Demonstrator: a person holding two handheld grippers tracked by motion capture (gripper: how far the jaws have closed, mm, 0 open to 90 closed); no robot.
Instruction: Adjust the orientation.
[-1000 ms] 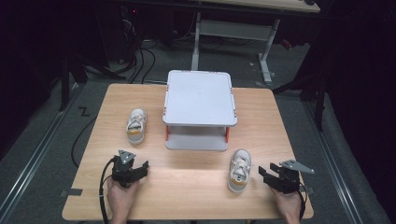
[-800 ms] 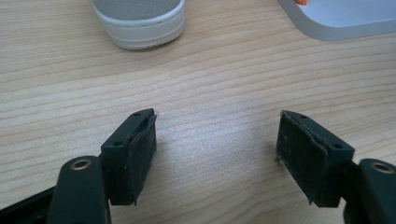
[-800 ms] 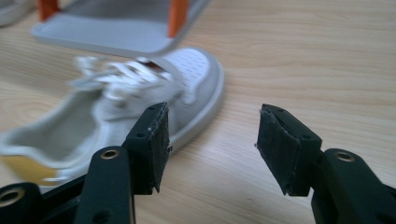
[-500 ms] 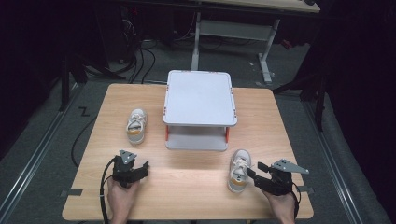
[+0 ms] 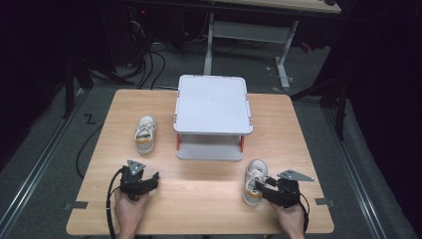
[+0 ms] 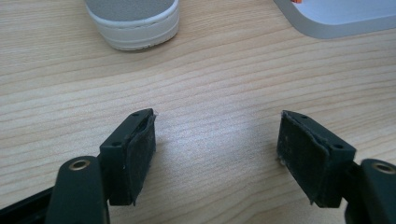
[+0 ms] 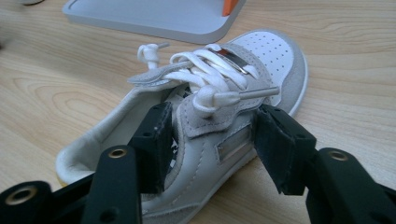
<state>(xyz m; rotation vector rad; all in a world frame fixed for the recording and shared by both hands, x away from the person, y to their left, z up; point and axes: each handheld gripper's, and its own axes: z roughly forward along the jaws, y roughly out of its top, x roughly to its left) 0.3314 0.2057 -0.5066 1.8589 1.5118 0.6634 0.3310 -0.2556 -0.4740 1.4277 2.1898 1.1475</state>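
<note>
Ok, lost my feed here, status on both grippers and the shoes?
Right gripper closing around side wall of near white lace-up sneaker, one jaw inside, not yet clamped. Left gripper open over bare wood. Other white sneaker untouched. Nothing in the way.

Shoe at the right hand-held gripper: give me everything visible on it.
The shoe is a small white sneaker with grey suede-like panels, a perforated toe, white knotted laces and a pale sole. It lies upright on the wooden table, toe toward the white rack, just in front of it. The right hand-held gripper straddles one side wall, one jaw inside the opening, one outside; its jaws have just been closing, with a gap still showing at the outer one.
</note>
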